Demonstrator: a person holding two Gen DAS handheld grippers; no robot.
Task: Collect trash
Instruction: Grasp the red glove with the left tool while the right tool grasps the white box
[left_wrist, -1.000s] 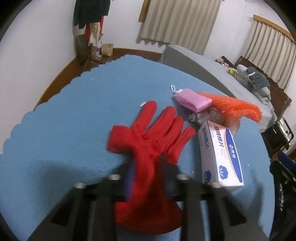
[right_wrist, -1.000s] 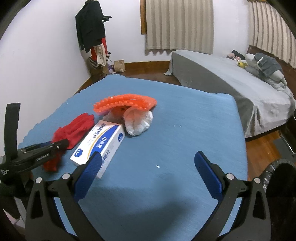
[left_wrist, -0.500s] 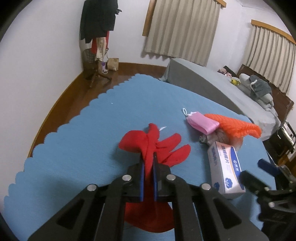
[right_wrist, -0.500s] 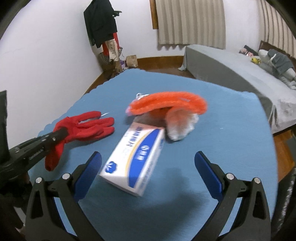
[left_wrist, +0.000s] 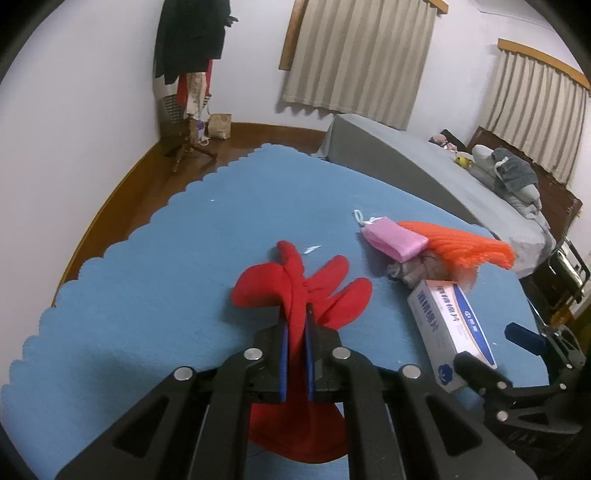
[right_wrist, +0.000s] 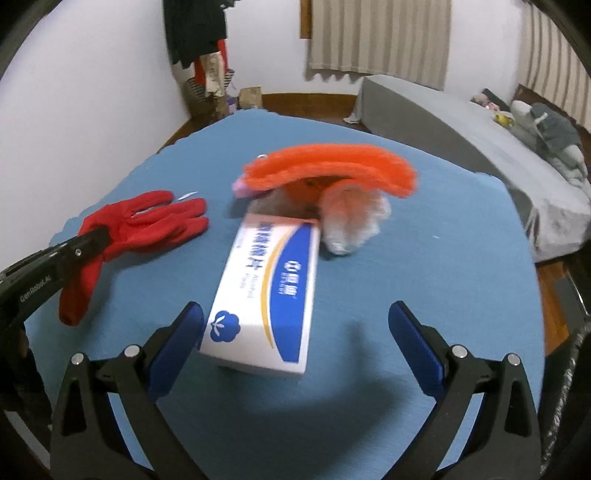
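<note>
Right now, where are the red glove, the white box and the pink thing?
red glove (left_wrist: 325, 284), left wrist view, on its fingers
white box (right_wrist: 273, 291), right wrist view, top face
pink pouch (left_wrist: 393, 242), left wrist view, its middle

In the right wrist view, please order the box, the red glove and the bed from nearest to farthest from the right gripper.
1. Box: straight ahead of the right gripper.
2. Red glove: on the left, held by the left gripper.
3. Bed: far right.

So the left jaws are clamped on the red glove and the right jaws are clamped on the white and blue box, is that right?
Not quite. The right gripper is open, jaws spread either side of the white and blue box, not gripping it, as the right wrist view shows. The left gripper is indeed clamped on the red glove.
</note>
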